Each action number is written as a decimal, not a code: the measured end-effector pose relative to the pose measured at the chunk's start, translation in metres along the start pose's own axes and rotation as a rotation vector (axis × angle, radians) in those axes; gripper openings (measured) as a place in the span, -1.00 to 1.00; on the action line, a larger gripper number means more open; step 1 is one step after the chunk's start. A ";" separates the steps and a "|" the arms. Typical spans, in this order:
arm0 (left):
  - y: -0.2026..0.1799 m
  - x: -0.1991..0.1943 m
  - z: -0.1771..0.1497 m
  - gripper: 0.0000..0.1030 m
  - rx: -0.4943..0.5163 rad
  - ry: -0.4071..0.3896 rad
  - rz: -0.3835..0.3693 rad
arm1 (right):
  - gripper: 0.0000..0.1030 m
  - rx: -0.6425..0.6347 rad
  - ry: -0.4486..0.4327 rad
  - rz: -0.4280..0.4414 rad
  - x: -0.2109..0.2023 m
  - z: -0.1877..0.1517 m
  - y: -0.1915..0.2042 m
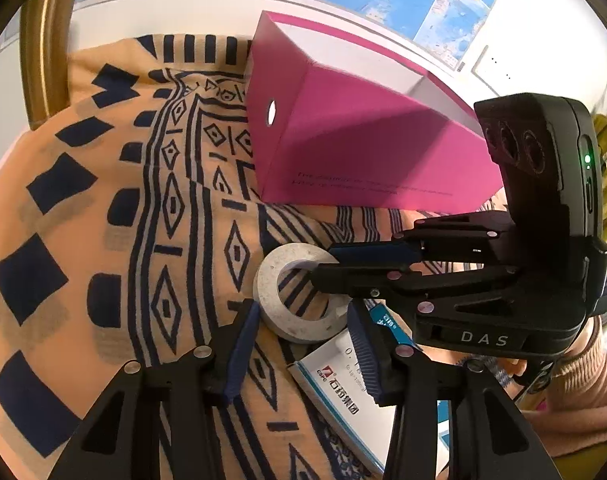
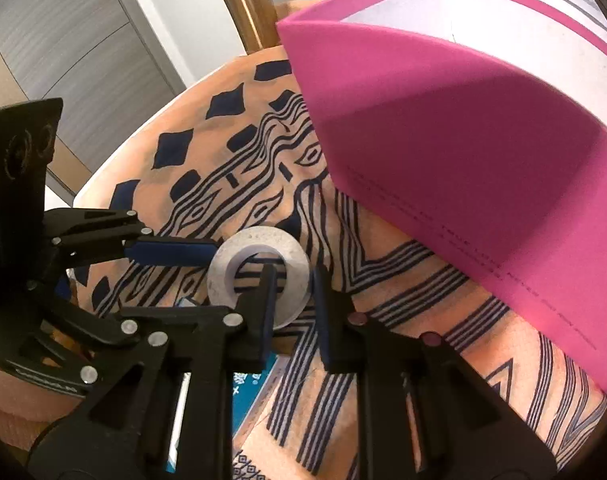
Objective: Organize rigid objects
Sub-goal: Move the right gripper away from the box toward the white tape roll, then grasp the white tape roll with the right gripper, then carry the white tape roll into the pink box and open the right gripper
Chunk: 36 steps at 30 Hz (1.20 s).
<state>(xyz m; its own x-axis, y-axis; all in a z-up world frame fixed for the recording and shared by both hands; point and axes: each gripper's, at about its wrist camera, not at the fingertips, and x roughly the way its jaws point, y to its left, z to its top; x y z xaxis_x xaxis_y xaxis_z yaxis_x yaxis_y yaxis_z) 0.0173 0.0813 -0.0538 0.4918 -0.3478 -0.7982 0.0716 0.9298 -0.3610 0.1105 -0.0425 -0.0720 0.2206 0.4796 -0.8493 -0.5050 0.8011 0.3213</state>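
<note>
- Lying flat on the patterned cloth [image 1: 83,200]: grey tape roll [image 1: 299,292], wide ring, speckled matte face, hole upward, no long axis.
- Sits just in front of the pink box [image 1: 367,140], beside a white medicine box [image 1: 343,392].
- Right gripper [image 2: 291,304]: partly open, one finger in the hole, one outside the rim, straddling the wall; grip contact unclear.
- Left gripper [image 1: 303,352]: jaws wide apart, holding nothing, close by the roll.
</note>
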 end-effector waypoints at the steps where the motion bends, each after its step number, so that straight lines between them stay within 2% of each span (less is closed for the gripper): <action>1: -0.001 -0.002 0.001 -0.11 0.002 -0.004 -0.003 | -0.64 0.002 -0.006 -0.003 -0.001 0.000 0.000; 8: -0.021 -0.013 0.013 -0.11 0.050 -0.047 -0.037 | -0.69 0.047 -0.074 0.005 -0.029 -0.011 -0.010; 17: -0.046 -0.013 0.030 -0.11 0.110 -0.063 -0.073 | -0.69 0.109 -0.166 -0.004 -0.067 -0.022 -0.024; 21: -0.064 -0.013 0.037 -0.21 0.152 -0.072 -0.093 | -0.70 0.125 -0.206 -0.015 -0.088 -0.028 -0.029; 31: -0.125 -0.014 0.071 -0.32 0.276 -0.123 -0.179 | -0.69 0.159 -0.313 -0.131 -0.156 -0.042 -0.051; 36: -0.149 -0.005 0.095 -0.36 0.300 -0.125 -0.209 | -0.69 0.186 -0.350 -0.188 -0.185 -0.043 -0.070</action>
<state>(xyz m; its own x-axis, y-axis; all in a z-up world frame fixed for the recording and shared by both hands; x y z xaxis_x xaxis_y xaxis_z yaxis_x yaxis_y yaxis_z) 0.0868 -0.0446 0.0498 0.5404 -0.5330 -0.6510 0.4226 0.8410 -0.3378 0.0693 -0.2025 0.0445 0.5800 0.3859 -0.7174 -0.2772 0.9216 0.2717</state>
